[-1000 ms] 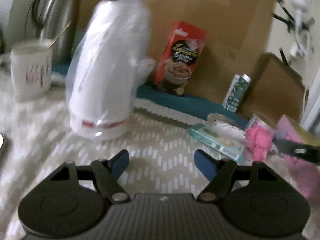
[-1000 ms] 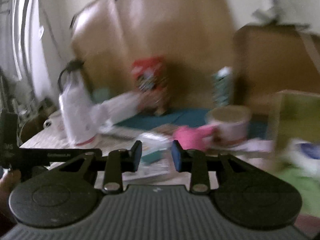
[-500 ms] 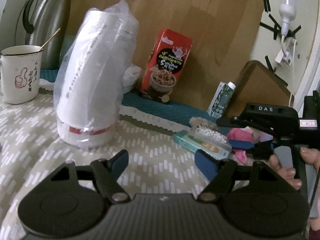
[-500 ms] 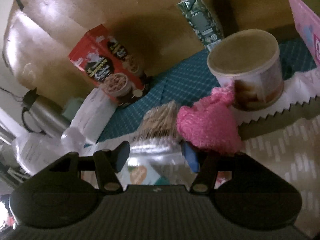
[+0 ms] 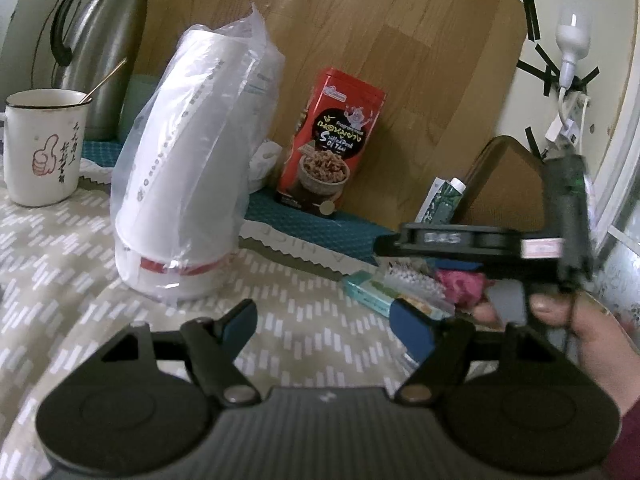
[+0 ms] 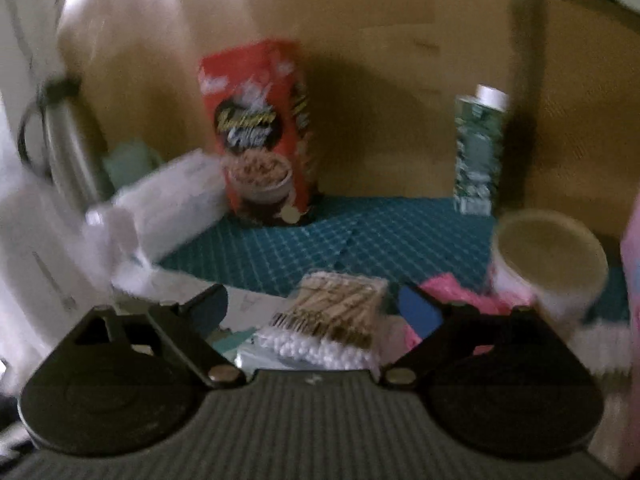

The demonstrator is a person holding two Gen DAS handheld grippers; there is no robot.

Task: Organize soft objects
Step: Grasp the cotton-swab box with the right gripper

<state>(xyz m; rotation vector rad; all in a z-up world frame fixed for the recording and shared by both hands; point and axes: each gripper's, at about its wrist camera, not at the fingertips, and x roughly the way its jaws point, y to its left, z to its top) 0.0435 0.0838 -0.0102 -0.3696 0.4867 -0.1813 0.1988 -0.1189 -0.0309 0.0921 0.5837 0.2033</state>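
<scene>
A pink fluffy soft item (image 6: 468, 300) lies on the table beside a paper tub (image 6: 548, 256); it also shows in the left wrist view (image 5: 460, 284), partly hidden by the right gripper's body. My right gripper (image 6: 316, 304) is open, its jaws wide around a pack of cotton swabs (image 6: 332, 316), with the pink item just outside its right finger. My left gripper (image 5: 324, 320) is open and empty above the patterned cloth (image 5: 280, 292). The right wrist view is blurred.
A bagged stack of white cups (image 5: 188, 184), a mug (image 5: 40, 148) and a steel flask (image 5: 100, 48) stand left. A red cereal box (image 5: 332, 144), a green carton (image 6: 478, 156), a teal flat box (image 5: 372, 292) and a wooden board (image 5: 360, 40) stand behind.
My right gripper has opened wider and shifted left, so the cotton swab pack now lies between its fingers and the pink item lies to the right. The left gripper has barely moved.
</scene>
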